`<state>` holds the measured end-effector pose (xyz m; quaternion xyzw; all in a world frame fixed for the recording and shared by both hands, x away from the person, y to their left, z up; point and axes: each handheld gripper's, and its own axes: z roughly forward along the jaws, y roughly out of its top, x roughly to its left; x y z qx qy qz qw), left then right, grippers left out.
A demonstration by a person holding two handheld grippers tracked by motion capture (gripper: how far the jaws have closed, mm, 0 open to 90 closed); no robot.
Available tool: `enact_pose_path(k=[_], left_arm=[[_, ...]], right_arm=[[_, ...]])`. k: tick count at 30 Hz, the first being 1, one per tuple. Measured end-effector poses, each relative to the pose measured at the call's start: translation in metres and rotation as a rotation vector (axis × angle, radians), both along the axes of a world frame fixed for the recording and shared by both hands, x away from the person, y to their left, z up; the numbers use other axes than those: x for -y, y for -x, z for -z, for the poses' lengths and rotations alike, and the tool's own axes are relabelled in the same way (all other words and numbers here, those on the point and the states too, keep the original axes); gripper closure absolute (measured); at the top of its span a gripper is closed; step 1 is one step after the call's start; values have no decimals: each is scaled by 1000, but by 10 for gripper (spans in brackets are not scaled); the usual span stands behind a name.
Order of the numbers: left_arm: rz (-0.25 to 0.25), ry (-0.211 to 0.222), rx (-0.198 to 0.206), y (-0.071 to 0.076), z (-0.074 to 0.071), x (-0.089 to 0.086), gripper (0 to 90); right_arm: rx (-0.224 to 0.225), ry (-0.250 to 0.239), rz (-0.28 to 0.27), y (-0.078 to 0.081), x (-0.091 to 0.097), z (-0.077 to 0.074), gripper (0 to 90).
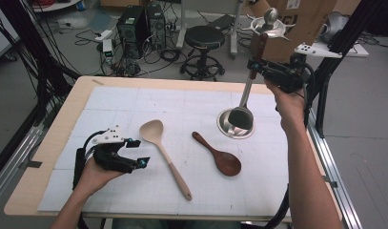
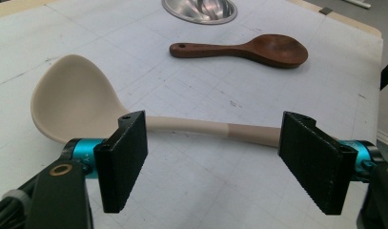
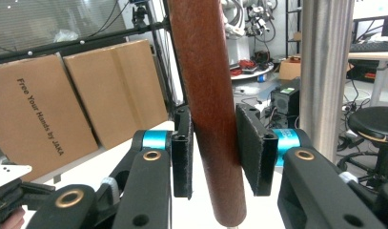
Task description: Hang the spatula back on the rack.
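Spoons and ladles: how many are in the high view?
3: a cream spoon lying left of centre, a dark wooden spoon beside it, and a ladle held upright over the metal bowl by the right tool.

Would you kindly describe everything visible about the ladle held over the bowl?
The ladle has a dark brown wooden handle, a slim metal shaft and a dark cup. It hangs nearly upright, cup down, in or just over the steel bowl; contact is unclear. The right hand-held gripper is shut on its wooden handle, with the pads pressing both sides.
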<state>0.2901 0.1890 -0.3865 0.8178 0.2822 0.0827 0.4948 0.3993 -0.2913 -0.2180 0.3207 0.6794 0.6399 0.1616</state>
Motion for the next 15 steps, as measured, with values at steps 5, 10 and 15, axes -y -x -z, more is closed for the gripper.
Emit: enact_pose_path(k=[5,10,15], left_arm=[[-2,3,1,0,0,-1,259],[-3,0,3,0,0,-1,258],[-7,-1,2,0,0,-1,257]], right_arm=[[4,0,-2,3,3,-2,663],[6,21,-2,7,6,-4,647],[12,23,-1,12,12,-5,637]])
